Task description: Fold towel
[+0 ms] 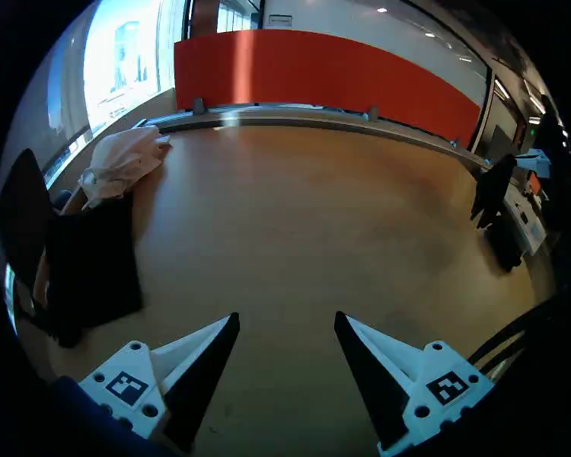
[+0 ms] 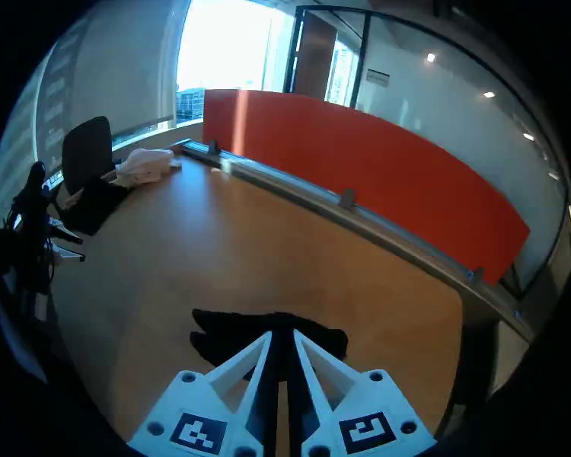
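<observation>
A crumpled black towel (image 2: 224,337) lies on the wooden table (image 2: 209,244) near its front edge in the right gripper view. My right gripper (image 2: 282,335) is shut, its tips pinching the towel's middle with dark cloth in the thin slit between the fingers. In the left gripper view my left gripper (image 1: 287,320) hovers open over bare table (image 1: 308,213), with nothing between its fingers. Another black cloth (image 1: 95,266) lies flat at the table's left end.
A bunched white cloth (image 1: 126,160) (image 2: 145,165) sits at the table's far corner, beside the black cloth (image 2: 95,202). A red divider (image 1: 323,76) (image 2: 362,167) runs along the back edge. An office chair (image 2: 86,152) and a dark stand (image 2: 30,228) are at the left.
</observation>
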`<state>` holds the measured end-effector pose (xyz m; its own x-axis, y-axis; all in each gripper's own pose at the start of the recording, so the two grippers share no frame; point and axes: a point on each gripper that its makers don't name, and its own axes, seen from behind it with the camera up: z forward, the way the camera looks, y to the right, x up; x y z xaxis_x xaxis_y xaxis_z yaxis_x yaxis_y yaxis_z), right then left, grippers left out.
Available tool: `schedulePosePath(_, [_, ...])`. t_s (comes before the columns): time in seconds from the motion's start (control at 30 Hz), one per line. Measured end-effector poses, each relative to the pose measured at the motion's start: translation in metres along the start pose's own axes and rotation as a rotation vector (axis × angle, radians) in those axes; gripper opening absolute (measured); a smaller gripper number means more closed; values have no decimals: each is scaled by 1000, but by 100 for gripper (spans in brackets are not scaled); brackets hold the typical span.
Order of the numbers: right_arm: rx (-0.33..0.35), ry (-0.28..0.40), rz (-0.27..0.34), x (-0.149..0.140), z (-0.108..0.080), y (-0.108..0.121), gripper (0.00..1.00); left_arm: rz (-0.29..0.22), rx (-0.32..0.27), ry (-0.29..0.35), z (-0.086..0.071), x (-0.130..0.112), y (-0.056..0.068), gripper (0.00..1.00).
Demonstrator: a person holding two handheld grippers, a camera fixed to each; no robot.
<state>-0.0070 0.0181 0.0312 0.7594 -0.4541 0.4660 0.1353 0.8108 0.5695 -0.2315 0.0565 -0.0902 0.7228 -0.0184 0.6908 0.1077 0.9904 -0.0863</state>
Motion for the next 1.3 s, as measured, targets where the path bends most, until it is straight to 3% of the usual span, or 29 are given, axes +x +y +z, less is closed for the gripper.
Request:
schedulePosePath(0.5, [-99,-46,39,-29,-13,80,5,14,0,-11,7,3,7,92])
schedulePosePath(0.8, [-148,-93,56,-52,-19,116,5,21,-1,-14,7,4,10,93])
schedulePosePath(1.3, [-177,-123,77,-73,-30,135,5,32,-1,-16,5,4,13,92])
